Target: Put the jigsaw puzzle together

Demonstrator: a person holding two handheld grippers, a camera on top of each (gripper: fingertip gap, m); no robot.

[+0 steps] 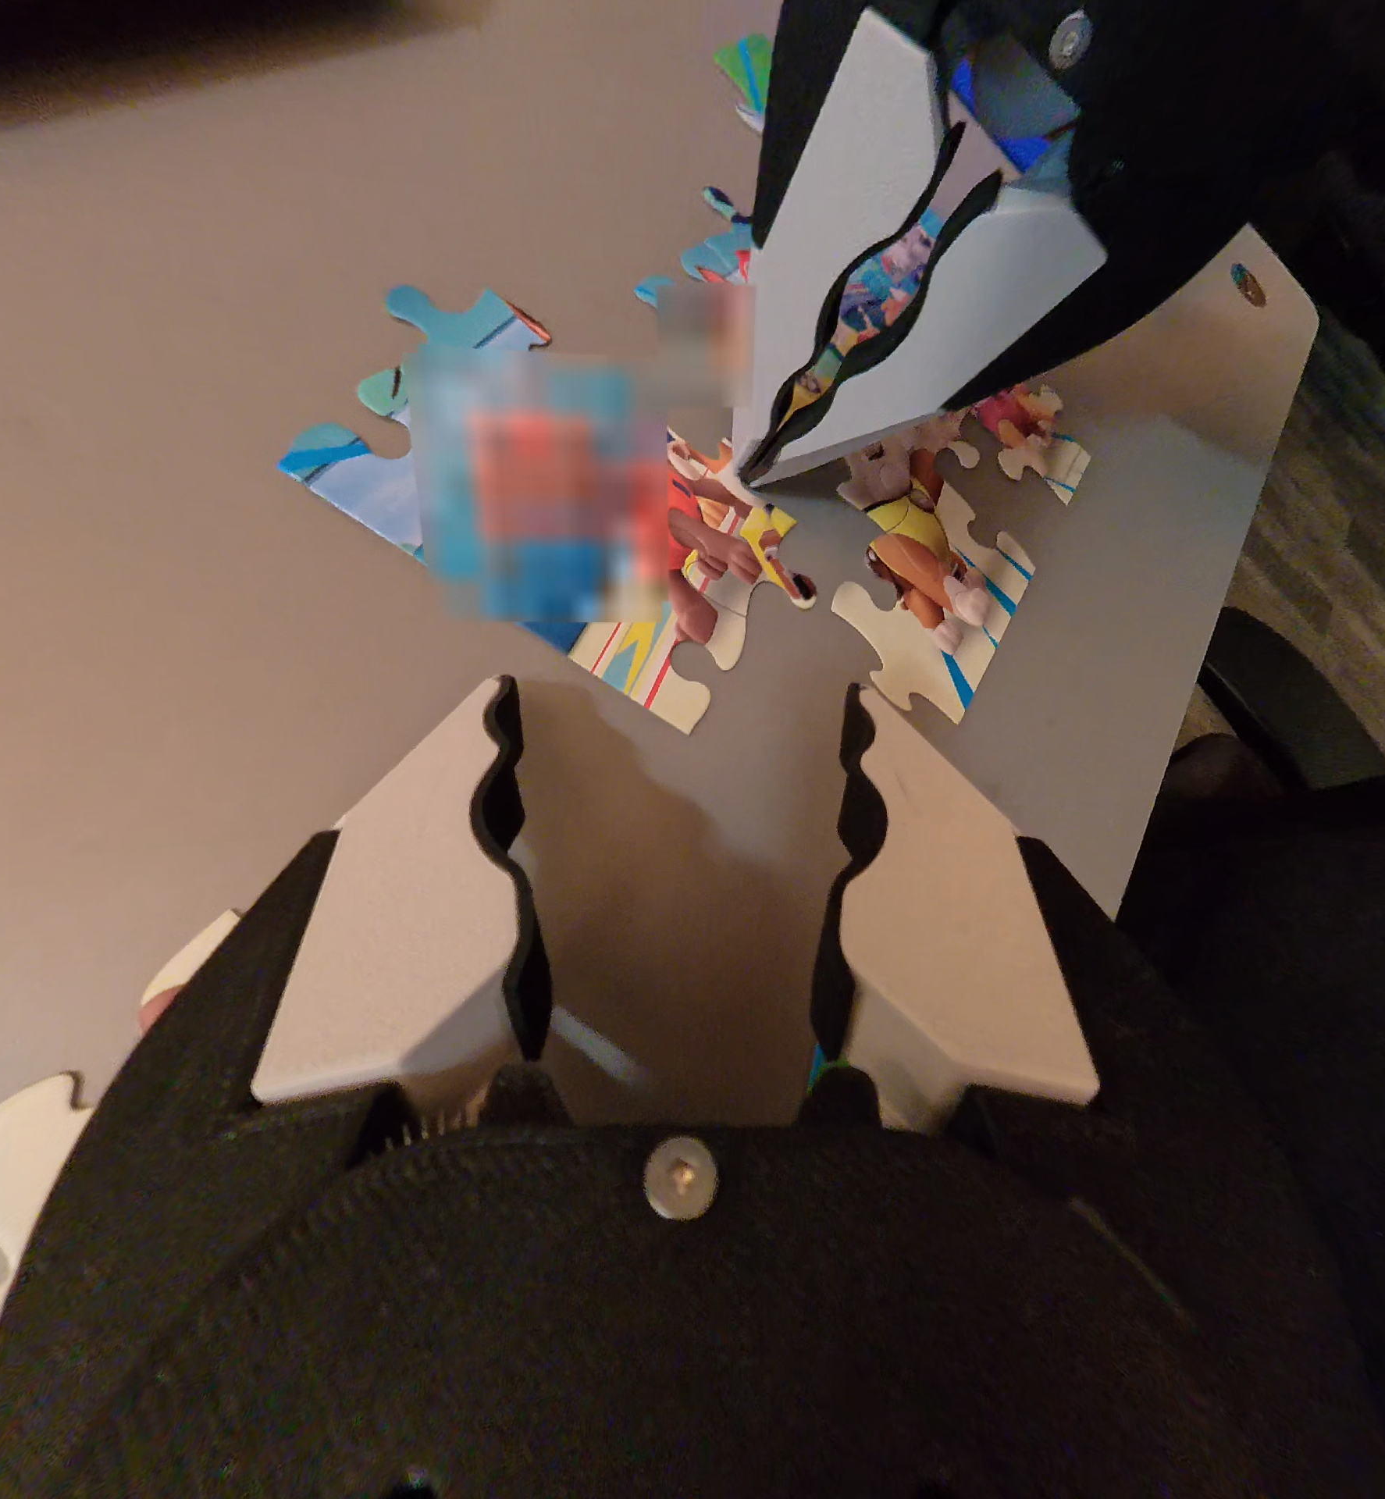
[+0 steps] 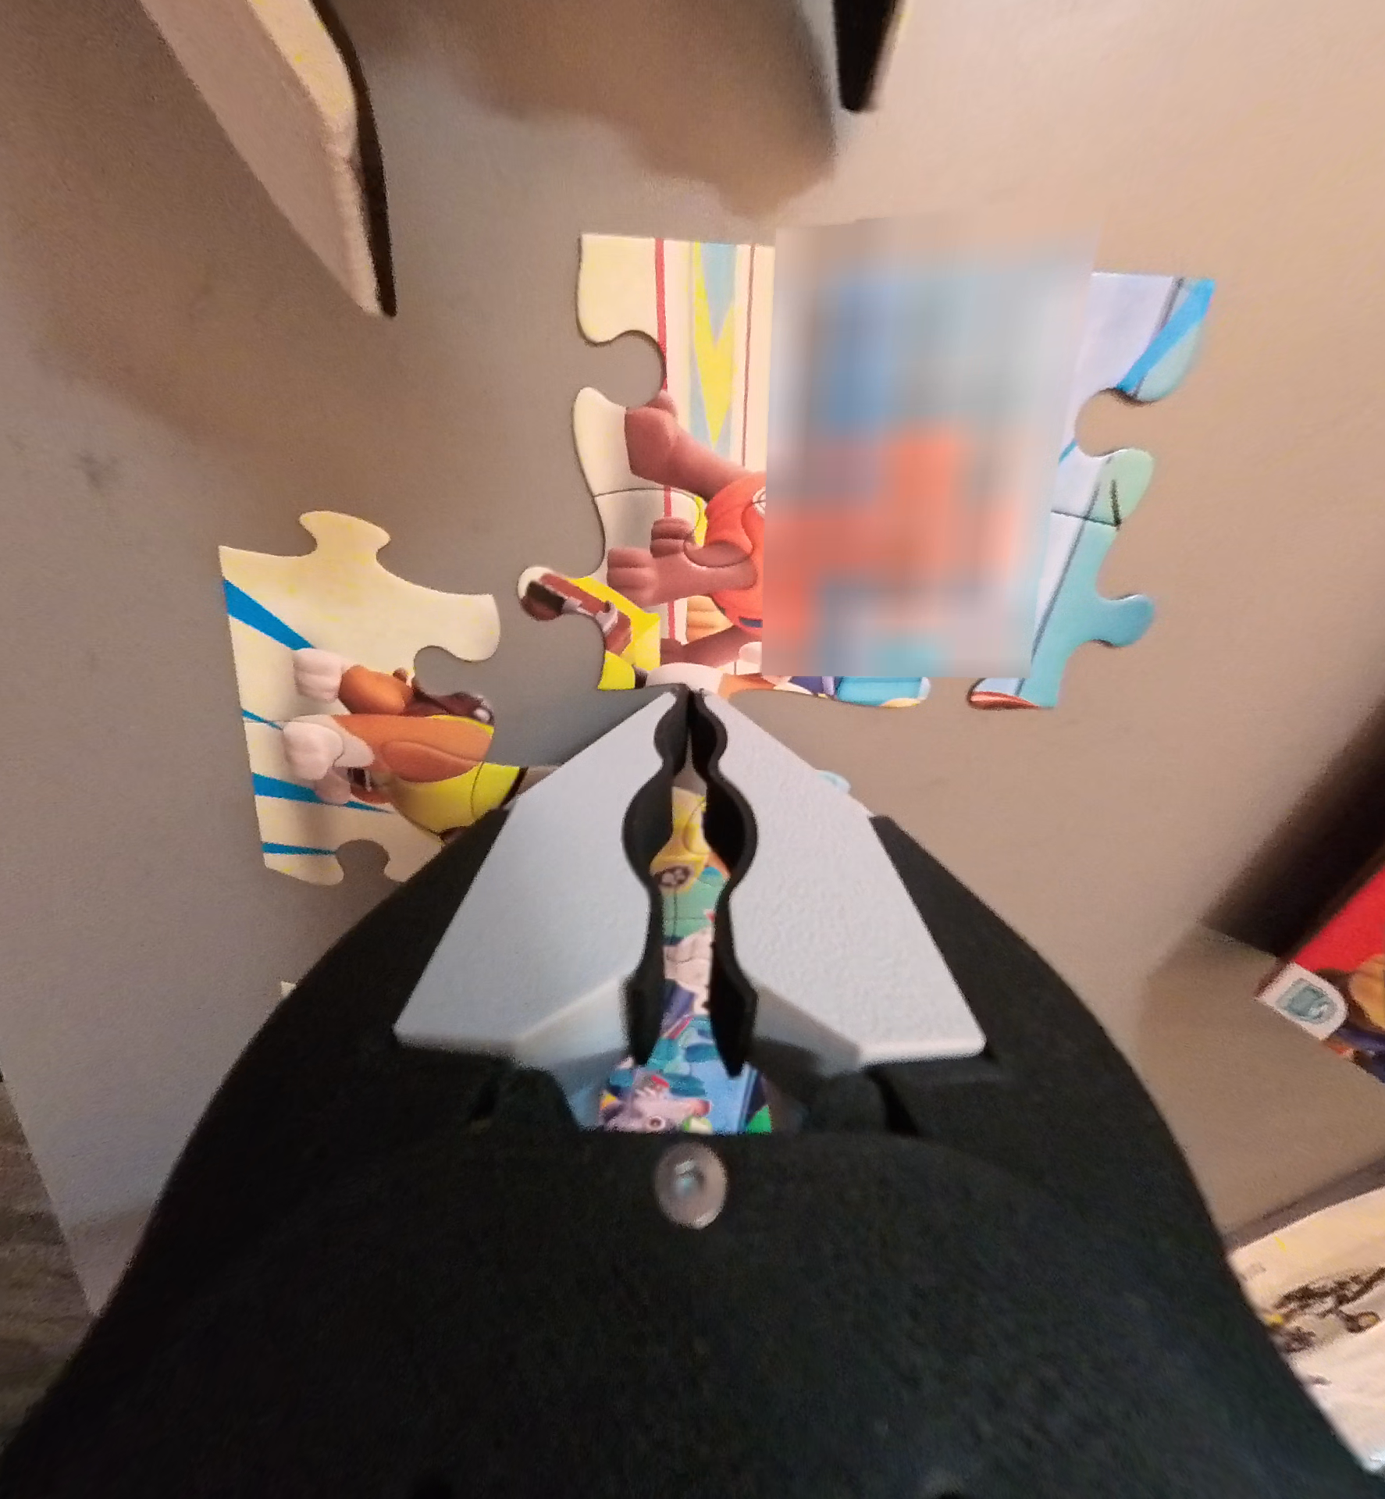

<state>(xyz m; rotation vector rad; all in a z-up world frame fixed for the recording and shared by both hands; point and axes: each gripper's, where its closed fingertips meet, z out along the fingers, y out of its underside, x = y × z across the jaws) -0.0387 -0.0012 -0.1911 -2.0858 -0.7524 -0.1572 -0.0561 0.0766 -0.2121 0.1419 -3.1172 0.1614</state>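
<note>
The jaws of the right gripper (image 2: 688, 693) were clenched tip to tip with nothing between them, the tips pressing down at the near edge of the joined puzzle block (image 2: 697, 454) on the grey table (image 2: 146, 487). A loose corner piece (image 2: 348, 689) lay just to their left. The left gripper (image 1: 677, 697) hung released above bare table, the joined block just beyond its tips.

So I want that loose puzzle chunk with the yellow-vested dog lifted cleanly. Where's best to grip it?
Probably by the puzzle chunk's straight striped edge near the table's edge, coming in from that open side. It lies flat and apart from the assembled puzzle, so only its rim offers a pinch.
</note>
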